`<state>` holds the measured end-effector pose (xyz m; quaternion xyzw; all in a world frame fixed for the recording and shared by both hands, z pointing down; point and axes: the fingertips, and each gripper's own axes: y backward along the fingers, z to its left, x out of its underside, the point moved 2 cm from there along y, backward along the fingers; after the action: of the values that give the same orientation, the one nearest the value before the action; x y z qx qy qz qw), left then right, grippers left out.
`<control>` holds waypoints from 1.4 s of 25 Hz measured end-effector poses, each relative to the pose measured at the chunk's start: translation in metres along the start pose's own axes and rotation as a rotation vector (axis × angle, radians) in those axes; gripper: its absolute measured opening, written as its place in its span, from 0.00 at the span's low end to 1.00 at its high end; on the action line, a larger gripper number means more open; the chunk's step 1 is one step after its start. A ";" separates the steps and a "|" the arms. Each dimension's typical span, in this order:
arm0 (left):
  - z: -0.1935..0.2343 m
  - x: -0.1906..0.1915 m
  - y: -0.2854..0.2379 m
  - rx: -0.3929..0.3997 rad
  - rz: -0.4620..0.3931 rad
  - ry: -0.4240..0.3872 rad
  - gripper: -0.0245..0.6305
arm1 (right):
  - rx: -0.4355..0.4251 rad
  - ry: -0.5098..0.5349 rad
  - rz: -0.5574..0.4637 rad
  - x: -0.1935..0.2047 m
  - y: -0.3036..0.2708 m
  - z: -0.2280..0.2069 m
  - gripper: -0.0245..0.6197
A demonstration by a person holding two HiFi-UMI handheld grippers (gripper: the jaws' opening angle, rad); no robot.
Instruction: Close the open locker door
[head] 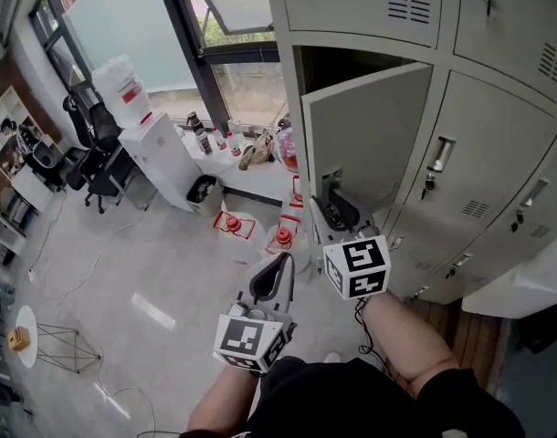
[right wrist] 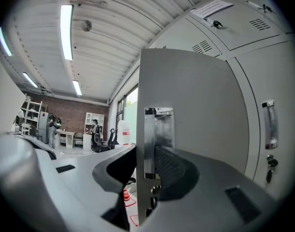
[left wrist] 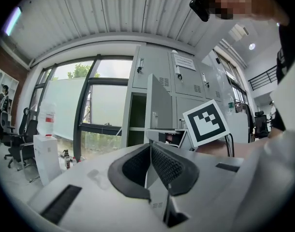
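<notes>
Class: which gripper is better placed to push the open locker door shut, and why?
Right. The right gripper has its jaws astride the free edge of the open locker door, beside its handle. The left gripper hangs lower, jaws together, clear of the door.

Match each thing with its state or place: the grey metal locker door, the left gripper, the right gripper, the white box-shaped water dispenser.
Things:
1. grey metal locker door
2. left gripper
3. right gripper
4. white box-shaped water dispenser

States or places:
A. by the window
B. jaws together, nothing between
C. standing ajar
D. jaws astride the door's edge

Pairs: 1-C, 2-B, 3-D, 4-A.
</notes>
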<state>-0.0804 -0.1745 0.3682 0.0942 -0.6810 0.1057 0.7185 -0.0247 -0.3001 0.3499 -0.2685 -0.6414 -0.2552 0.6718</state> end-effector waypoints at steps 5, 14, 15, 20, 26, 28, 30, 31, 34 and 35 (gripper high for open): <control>0.012 0.000 -0.002 -0.009 -0.004 0.005 0.07 | 0.019 -0.001 0.007 -0.001 -0.016 0.000 0.31; 0.036 -0.002 -0.030 0.061 -0.011 0.011 0.07 | 0.070 0.010 0.017 -0.001 -0.050 -0.004 0.31; 0.040 -0.004 -0.033 0.069 -0.014 0.011 0.07 | 0.080 0.011 0.018 -0.001 -0.054 -0.005 0.31; 0.063 -0.008 -0.048 0.111 -0.017 0.006 0.07 | 0.136 0.009 0.021 -0.002 -0.077 -0.013 0.31; 0.087 -0.009 -0.066 0.155 -0.008 0.013 0.07 | 0.183 0.003 0.032 -0.002 -0.102 -0.021 0.27; 0.092 -0.010 -0.073 0.171 -0.006 0.010 0.07 | 0.194 0.011 0.035 -0.003 -0.112 -0.026 0.27; 0.098 -0.009 -0.079 0.183 -0.002 0.007 0.07 | 0.201 0.009 0.038 -0.003 -0.120 -0.032 0.27; 0.101 -0.009 -0.081 0.187 0.000 0.006 0.07 | 0.206 0.005 0.038 -0.003 -0.124 -0.035 0.27; 0.112 -0.007 -0.089 0.196 0.008 0.007 0.07 | 0.224 0.007 0.035 -0.004 -0.134 -0.042 0.26; 0.115 -0.005 -0.092 0.199 0.011 0.009 0.07 | 0.230 0.006 0.034 -0.004 -0.137 -0.045 0.26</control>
<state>-0.1649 -0.2948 0.3698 0.1611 -0.6644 0.1772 0.7079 -0.0866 -0.4301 0.3494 -0.1996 -0.6597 -0.1694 0.7045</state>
